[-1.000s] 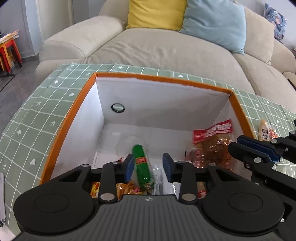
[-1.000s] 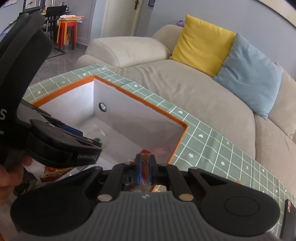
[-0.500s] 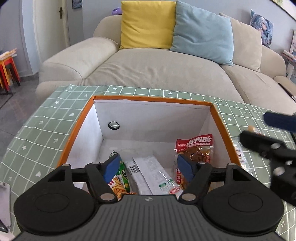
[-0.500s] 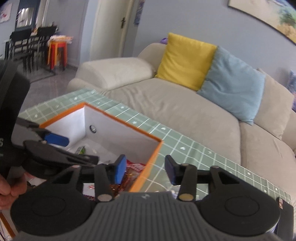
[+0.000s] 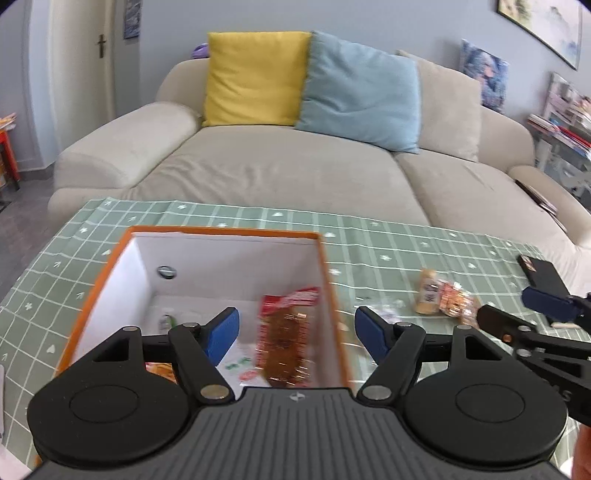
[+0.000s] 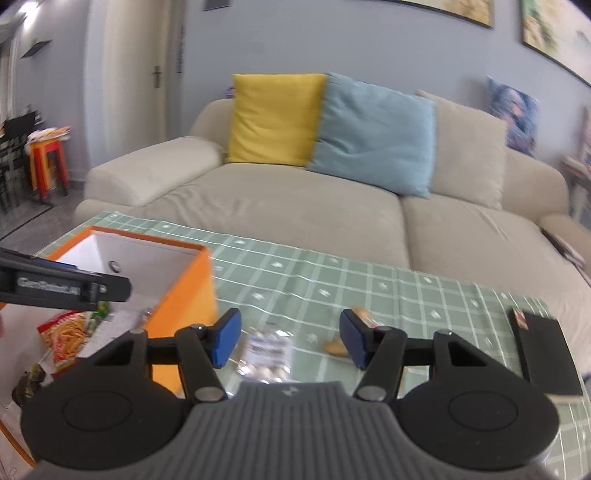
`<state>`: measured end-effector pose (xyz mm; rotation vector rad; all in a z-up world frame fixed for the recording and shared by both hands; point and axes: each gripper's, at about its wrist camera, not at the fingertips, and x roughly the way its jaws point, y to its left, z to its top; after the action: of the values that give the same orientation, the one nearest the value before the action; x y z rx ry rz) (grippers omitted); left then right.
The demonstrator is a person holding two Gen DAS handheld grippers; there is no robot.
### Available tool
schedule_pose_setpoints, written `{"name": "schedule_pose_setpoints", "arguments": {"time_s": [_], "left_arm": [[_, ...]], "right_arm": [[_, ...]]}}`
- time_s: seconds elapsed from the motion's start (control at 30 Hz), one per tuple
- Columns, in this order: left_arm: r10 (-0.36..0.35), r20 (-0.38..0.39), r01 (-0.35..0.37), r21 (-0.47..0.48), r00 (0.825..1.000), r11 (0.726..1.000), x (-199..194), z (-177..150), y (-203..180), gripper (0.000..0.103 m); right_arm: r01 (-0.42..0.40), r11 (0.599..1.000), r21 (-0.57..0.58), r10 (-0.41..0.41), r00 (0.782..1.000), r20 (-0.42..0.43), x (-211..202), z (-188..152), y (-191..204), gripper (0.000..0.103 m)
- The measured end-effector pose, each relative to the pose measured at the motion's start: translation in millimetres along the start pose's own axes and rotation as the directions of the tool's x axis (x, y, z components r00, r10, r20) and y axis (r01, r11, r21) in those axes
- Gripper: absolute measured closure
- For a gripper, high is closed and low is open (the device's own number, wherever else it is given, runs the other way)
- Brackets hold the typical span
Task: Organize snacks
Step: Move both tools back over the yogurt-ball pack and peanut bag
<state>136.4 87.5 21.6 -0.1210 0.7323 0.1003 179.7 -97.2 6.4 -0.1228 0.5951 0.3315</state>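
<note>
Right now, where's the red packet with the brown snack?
In the left wrist view the red packet stands inside the orange box, leaning against its right wall, with other packets lying to its left on the box floor.

A beige sofa (image 5: 280,173) stands behind the table (image 5: 388,240), which wears a green grid-patterned cloth. A yellow cushion (image 5: 255,77) and a light blue cushion (image 5: 360,92) lean side by side on the backrest. The wall (image 6: 332,40) is pale blue-grey with framed pictures (image 6: 546,33). A red stool (image 6: 48,166) stands at the far left beside a white door (image 6: 140,88).
</note>
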Motion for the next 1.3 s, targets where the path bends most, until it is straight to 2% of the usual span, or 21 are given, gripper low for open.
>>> {"name": "schedule_pose_setpoints", "arguments": {"time_s": [0.13,0.37,0.53,0.63,0.77,0.9,1.07,1.2,1.3], "left_arm": [[-0.036,-0.012,0.036,0.049,0.999,0.998,-3.9,-4.7,-32.3,0.019],[-0.03,-0.065,0.036,0.097,0.997,0.995,2.0,-18.3,-83.8,0.019],[0.005,-0.101,0.011,0.154,0.995,0.988,16.4,-31.6,-115.5,0.021],[0.059,-0.1,-0.041,0.169,0.993,0.985,26.9,-39.4,-130.0,0.024],[0.155,-0.071,-0.144,0.142,0.985,0.979,45.5,-51.3,-134.8,0.024],[0.2,-0.046,-0.193,0.127,0.979,0.973,61.0,-65.3,-137.7,0.025],[0.274,-0.031,-0.267,0.144,0.961,0.953,83.8,-74.6,-142.6,0.031],[0.249,-0.034,-0.243,0.13,0.968,0.961,99.3,-72.5,-142.3,0.031],[0.229,-0.042,-0.223,0.115,0.973,0.968,112.5,-65.4,-138.6,0.022]], "right_arm": [[0.039,0.998,0.054,-0.038,0.999,-0.009,-4.9,-15.3,-23.8,0.045],[0.086,0.985,0.15,-0.08,0.996,-0.046,-10.3,-44.8,-62.3,0.045],[0.114,0.975,0.191,-0.103,0.992,-0.071,-6.3,-61.7,-84.2,0.045],[0.125,0.968,0.216,-0.109,0.99,-0.084,-1.7,-68.4,-96.6,0.045],[0.149,0.963,0.225,-0.132,0.987,-0.089,5.6,-74.5,-109.0,0.044],[0.165,0.962,0.215,-0.146,0.984,-0.103,13.2,-82.8,-117.4,0.043],[0.158,0.96,0.23,-0.129,0.982,-0.136,26.6,-93.0,-125.6,0.043],[0.157,0.96,0.23,-0.124,0.98,-0.153,36.2,-98.0,-127.8,0.043],[0.155,0.958,0.24,-0.117,0.979,-0.165,46.0,-98.6,-130.1,0.043]]}}
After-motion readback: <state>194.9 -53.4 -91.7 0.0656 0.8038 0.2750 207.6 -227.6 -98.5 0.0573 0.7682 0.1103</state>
